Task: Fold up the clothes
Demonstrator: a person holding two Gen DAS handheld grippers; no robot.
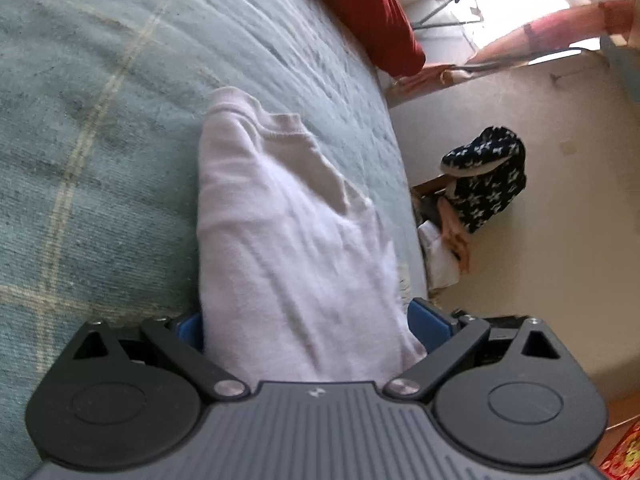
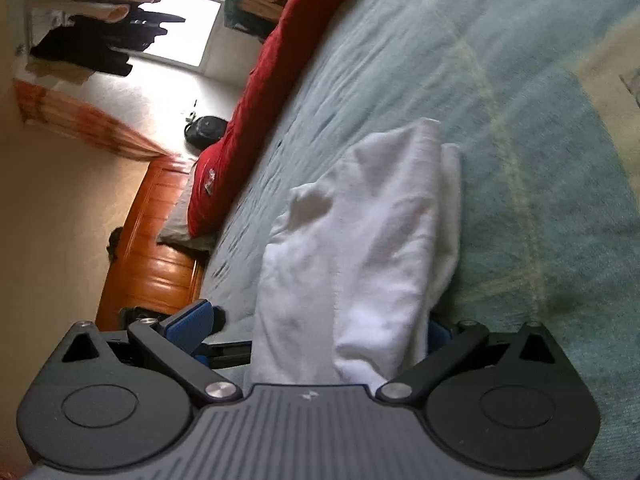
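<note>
The work surface is a bed covered with a pale blue-green blanket [image 1: 120, 100] crossed by cream stripes; a red cushion [image 1: 372, 12] lies along its far edge, and beyond the right edge in the left wrist view the floor shows a dark star-patterned garment [image 1: 488, 178].

The task item, a white garment [image 1: 280, 220], lies partly folded on the blanket. Its long axis runs straight away from both grippers, from the jaws toward the far end, where a hemmed edge is turned over.

Left gripper [image 1: 308, 332]: the near end of the cloth passes between the blue pads [image 1: 426, 322], which stand fairly wide with fabric filling the gap. Whether the pads actually pinch it cannot be told.

Right gripper [image 2: 324, 328]: the white garment [image 2: 360, 240] likewise enters the jaw gap, but sits toward the right pad; the left pad [image 2: 196, 320] stands clear of the cloth.

Both grippers are equally near, each at the near end. Judged from this, your coming move should carry that end along the long axis toward the far end. Confirm grip before lifting.
</note>
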